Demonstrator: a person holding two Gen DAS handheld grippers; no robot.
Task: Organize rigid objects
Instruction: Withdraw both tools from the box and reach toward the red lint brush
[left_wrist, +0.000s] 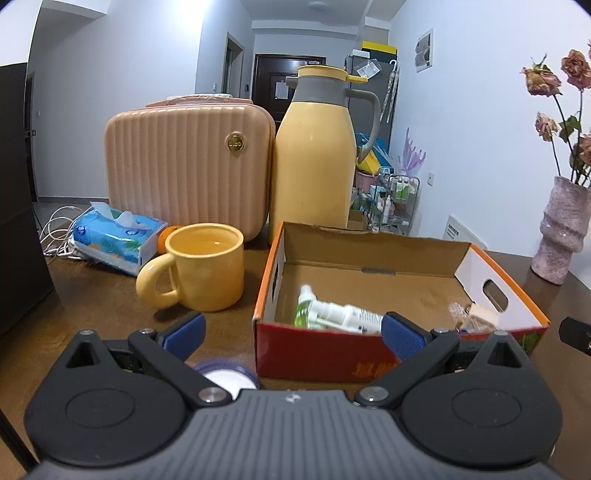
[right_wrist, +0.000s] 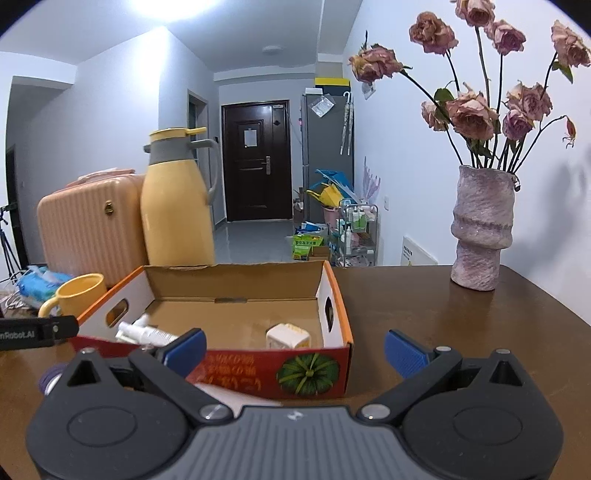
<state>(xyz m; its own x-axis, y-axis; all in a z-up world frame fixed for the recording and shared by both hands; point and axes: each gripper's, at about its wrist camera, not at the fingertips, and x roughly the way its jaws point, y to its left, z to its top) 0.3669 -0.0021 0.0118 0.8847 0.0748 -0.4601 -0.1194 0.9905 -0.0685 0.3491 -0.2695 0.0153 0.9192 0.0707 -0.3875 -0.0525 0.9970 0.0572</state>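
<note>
Trouble, if it comes, looks likeliest around the small purple-rimmed round jar with a white top (left_wrist: 226, 376), which sits on the brown wooden table (right_wrist: 424, 314) low between the jaws of the left gripper (left_wrist: 293, 332), close to its left finger and partly hidden by the body. Both jaws on that gripper stand wide apart and hold nothing, and the right gripper (right_wrist: 295, 349) is likewise spread and empty. Just ahead of both sets of jaws is the shallow cardboard box with orange rim and red printed front (right_wrist: 332, 295), already holding a white spray bottle with green label (left_wrist: 332, 314) lying on its side toward the left wall and a small cream-coloured carton (right_wrist: 287, 336) toward the right. I'd guess the jar goes in next; closing off-centre could squirt it sideways, since it looks smooth and low. Lifting it too shallowly could catch the box's front wall and shove the box back toward the tall yellow thermos jug with grey collar (left_wrist: 314, 155). Beyond the left jaw stands a yellow ceramic mug (left_wrist: 207, 266), seemingly with liquid inside, which a wide swing might knock.
</note>
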